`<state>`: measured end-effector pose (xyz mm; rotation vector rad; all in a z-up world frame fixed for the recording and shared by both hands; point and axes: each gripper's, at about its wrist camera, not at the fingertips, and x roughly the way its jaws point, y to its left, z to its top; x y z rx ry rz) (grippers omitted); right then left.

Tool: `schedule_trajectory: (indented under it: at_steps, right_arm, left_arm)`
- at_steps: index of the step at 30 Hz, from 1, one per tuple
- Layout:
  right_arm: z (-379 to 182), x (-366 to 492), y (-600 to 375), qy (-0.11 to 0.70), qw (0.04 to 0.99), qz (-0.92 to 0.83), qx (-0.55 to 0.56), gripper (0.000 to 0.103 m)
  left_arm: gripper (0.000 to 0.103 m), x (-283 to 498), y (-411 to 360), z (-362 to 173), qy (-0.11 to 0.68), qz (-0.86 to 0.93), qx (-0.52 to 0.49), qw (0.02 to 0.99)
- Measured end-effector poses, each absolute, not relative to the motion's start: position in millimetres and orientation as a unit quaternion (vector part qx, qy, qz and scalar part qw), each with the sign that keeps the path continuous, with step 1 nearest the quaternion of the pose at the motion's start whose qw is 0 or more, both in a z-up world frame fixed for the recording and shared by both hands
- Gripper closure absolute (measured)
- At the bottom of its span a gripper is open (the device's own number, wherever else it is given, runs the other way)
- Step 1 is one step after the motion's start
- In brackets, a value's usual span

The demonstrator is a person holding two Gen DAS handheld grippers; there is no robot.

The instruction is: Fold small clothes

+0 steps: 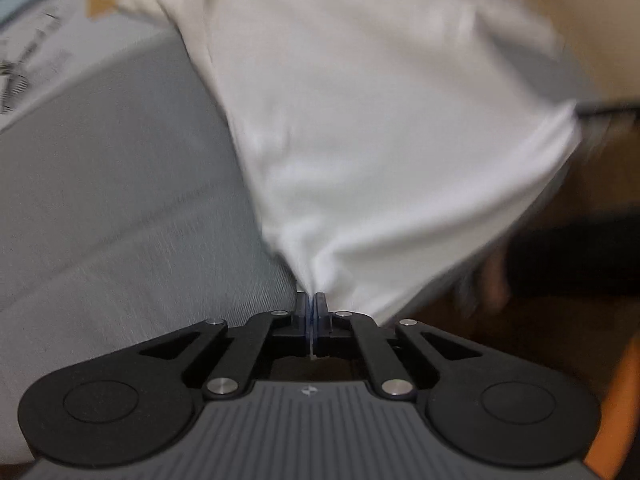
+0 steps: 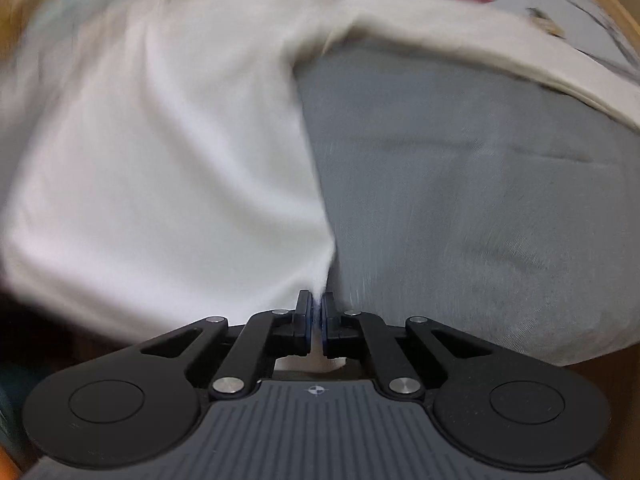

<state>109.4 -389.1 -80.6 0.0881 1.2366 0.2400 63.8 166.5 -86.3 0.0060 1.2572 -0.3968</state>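
Note:
A small white garment [image 1: 380, 120] hangs stretched away from my left gripper [image 1: 311, 300], which is shut on its pinched corner, over a grey fabric surface [image 1: 120, 220]. In the right wrist view the same white garment [image 2: 160, 160] spreads to the left, and my right gripper [image 2: 316, 300] is shut on another corner of it. Both views are blurred by motion. The garment's far end is out of clear sight.
A pale patterned cloth [image 1: 52, 40] lies at the far edge of the grey surface [image 2: 480, 200], and it also shows in the right wrist view [image 2: 540, 28]. Brown wood [image 1: 560, 340] and a dark area [image 1: 580, 256] lie beyond the surface's right edge.

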Motion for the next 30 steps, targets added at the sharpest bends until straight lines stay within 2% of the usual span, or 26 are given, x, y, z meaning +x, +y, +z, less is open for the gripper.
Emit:
schedule_trajectory:
  at_steps: [2, 4, 7, 11, 12, 14, 15, 16, 18, 23, 24, 25, 26, 27, 28, 29, 30]
  right_arm:
    - [-60.5, 110.7, -413.4, 0.537, 0.825, 0.107, 0.139, 0.099]
    - [-55.9, 112.2, -428.3, 0.518, 0.832, 0.089, 0.177, 0.099]
    - [-74.0, 116.3, -426.6, 0.551, 0.819, 0.049, 0.151, 0.099]
    - [-91.7, 118.2, -399.4, 0.578, 0.813, 0.044, 0.051, 0.099]
    - [-94.6, 118.9, -395.6, 0.583, 0.81, 0.046, 0.043, 0.097]
    - [-97.7, 121.8, -393.8, 0.59, 0.805, 0.055, 0.036, 0.095]
    - [-97.7, 120.6, -392.9, 0.591, 0.804, 0.059, 0.032, 0.093]
    - [-98.2, 119.8, -392.8, 0.592, 0.804, 0.061, 0.026, 0.091]
    - [-103.1, 118.0, -395.2, 0.598, 0.799, 0.065, 0.019, 0.082]
    - [-113.8, 111.0, -393.1, 0.623, 0.778, 0.079, -0.003, 0.079]
    - [-114.6, 109.7, -391.0, 0.624, 0.777, 0.083, -0.009, 0.079]
    - [-114.5, 108.0, -388.4, 0.625, 0.776, 0.088, -0.016, 0.079]
    - [-114.0, 106.3, -386.6, 0.625, 0.775, 0.093, -0.022, 0.079]
    - [-113.7, 105.5, -384.4, 0.626, 0.773, 0.097, -0.024, 0.079]
    - [-113.2, 103.6, -383.3, 0.629, 0.769, 0.109, -0.024, 0.08]
    - [-111.5, 102.1, -383.3, 0.632, 0.765, 0.122, -0.022, 0.097]
    - [-106.1, 102.9, -385.6, 0.625, 0.77, 0.126, -0.014, 0.097]
  left_arm:
    - [0.103, 61.4, 185.1, -71.5, 0.554, -0.186, -0.05, 0.81]
    - [0.103, 63.8, 190.7, -82.0, 0.573, -0.15, -0.031, 0.805]
    - [0.103, 66.9, 180.5, -111.3, 0.617, -0.106, 0.049, 0.778]
    - [0.102, 75.3, 180.9, -113.0, 0.618, -0.121, 0.003, 0.777]
    - [0.1, 77.2, 182.6, -110.8, 0.614, -0.125, -0.021, 0.779]
    - [0.083, 82.8, 182.9, -111.9, 0.616, -0.138, -0.053, 0.774]
    - [0.069, 83.8, 179.1, -113.4, 0.621, -0.143, -0.053, 0.769]
    - [0.067, 83.5, 172.7, -118.5, 0.629, -0.149, -0.043, 0.762]
    - [0.067, 82.3, 162.5, -130.5, 0.645, -0.162, -0.02, 0.746]
    - [0.068, 79.2, 144.0, -147.4, 0.666, -0.179, 0.012, 0.724]
    - [0.075, 78.7, 142.8, -147.7, 0.664, -0.179, 0.015, 0.726]
    - [0.09, 77.8, 142.4, -147.4, 0.662, -0.181, 0.016, 0.727]
    - [0.098, 76.5, 142.2, -146.6, 0.661, -0.188, 0.014, 0.726]
    - [0.099, 74.7, 140.4, -145.1, 0.656, -0.197, 0.014, 0.728]
    - [0.1, 72.0, 142.9, -137.3, 0.639, -0.208, 0.013, 0.74]
    - [0.1, 73.4, 152.6, -127.1, 0.619, -0.207, -0.015, 0.757]
    - [0.101, 77.6, 171.6, -114.7, 0.592, -0.191, -0.073, 0.779]
